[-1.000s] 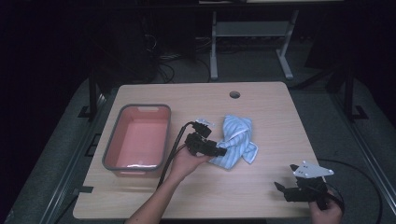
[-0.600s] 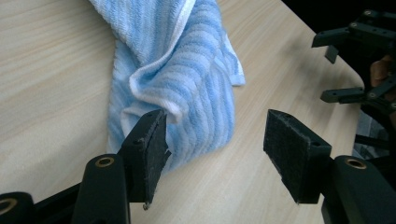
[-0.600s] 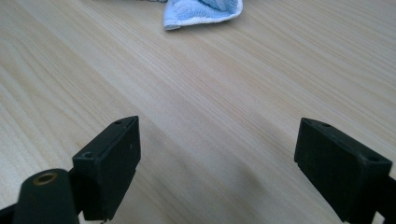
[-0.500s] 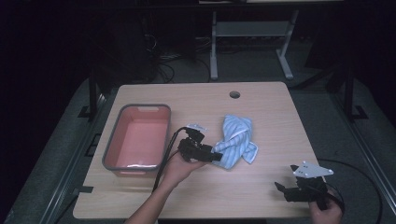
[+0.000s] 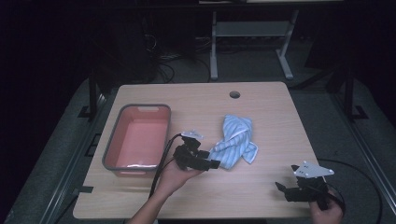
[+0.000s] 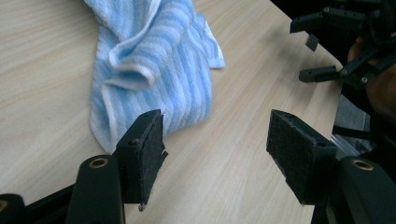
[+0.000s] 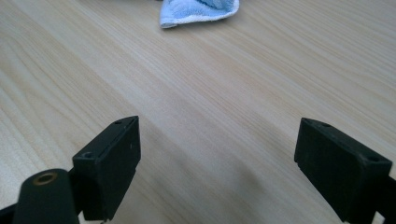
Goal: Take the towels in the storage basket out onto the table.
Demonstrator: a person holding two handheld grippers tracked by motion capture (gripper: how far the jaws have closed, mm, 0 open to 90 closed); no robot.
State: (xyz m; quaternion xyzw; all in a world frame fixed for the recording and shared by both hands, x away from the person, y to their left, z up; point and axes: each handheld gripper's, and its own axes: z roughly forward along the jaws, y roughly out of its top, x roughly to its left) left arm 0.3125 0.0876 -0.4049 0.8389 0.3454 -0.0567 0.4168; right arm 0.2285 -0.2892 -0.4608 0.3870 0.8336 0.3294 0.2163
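Towel [image 5: 235, 142] beside unlabelled tray [image 5: 114, 140]

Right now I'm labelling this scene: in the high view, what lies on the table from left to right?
Grey-rimmed pink plastic tub → left gripper → crumpled blue-and-white striped towel → right gripper.

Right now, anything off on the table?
Only the blue striped towel: it lies crumpled and bunched mid-table, beside the pink bin, not in it. The left claw sits open at its near edge, not gripping. The right claw is open over bare wood. No spills or damage.
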